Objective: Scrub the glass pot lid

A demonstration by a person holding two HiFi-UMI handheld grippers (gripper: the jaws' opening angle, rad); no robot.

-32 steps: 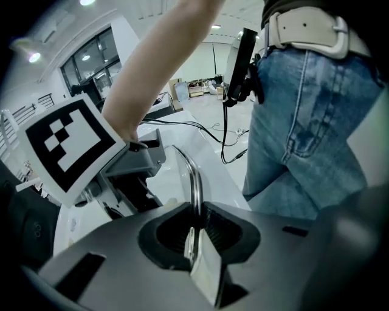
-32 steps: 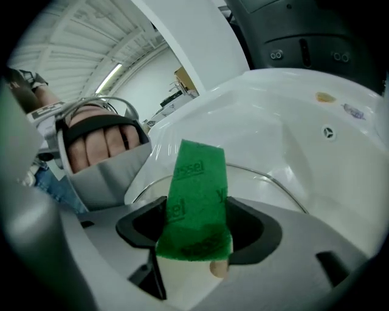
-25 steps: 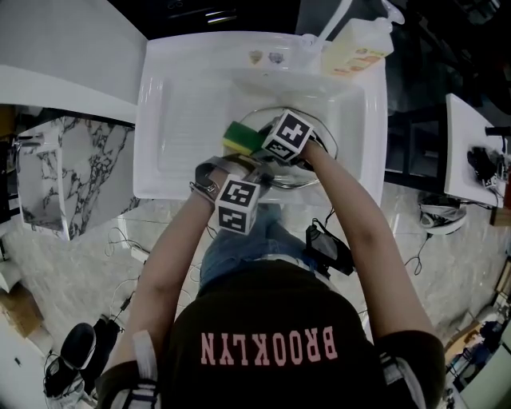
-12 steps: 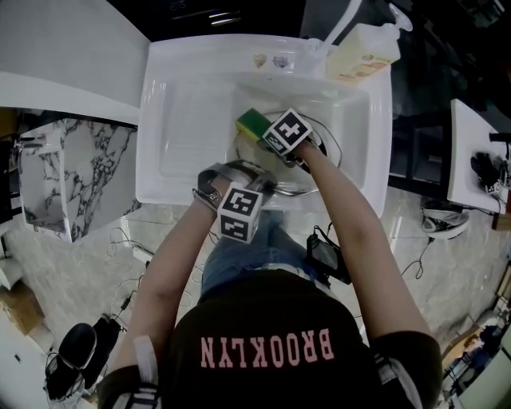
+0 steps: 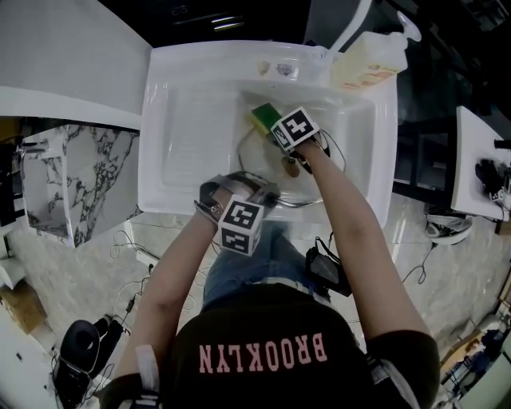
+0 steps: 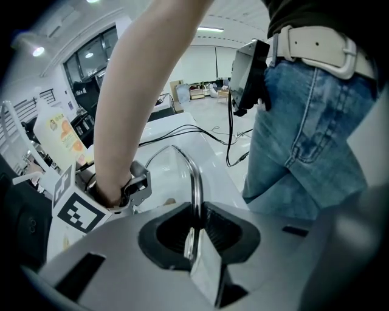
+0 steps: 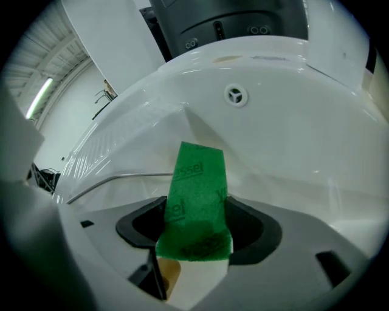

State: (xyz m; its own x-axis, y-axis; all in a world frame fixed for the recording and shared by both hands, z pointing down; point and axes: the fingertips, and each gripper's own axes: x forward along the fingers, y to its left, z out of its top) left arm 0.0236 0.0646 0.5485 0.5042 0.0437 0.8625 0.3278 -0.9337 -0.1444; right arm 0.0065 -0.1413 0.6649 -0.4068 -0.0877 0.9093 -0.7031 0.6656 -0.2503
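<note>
The glass pot lid [image 5: 262,165] lies tilted in the sink basin, its metal rim [image 6: 193,173] running up between my left gripper's jaws. My left gripper [image 5: 252,190] is shut on that rim at the lid's near edge, close to the sink's front wall. In my right gripper [image 5: 274,122] is a green and yellow sponge [image 5: 262,117], clamped between the jaws with its green face [image 7: 197,182] sticking out ahead. The sponge sits at the lid's far left edge. From the right gripper view the rim [image 7: 115,178] shows as a thin curved line to the left.
The white sink [image 5: 185,120] has a ribbed drainboard on the left and an overflow hole [image 7: 235,95] in the back wall. A soap bottle [image 5: 369,57] and the faucet [image 5: 351,22] stand at the back right. A marble counter [image 5: 68,176] lies to the left.
My right gripper has carried the sponge across the lid, from its near left part toward its far edge, and rolled a little. The left gripper has kept its hold in place.
</note>
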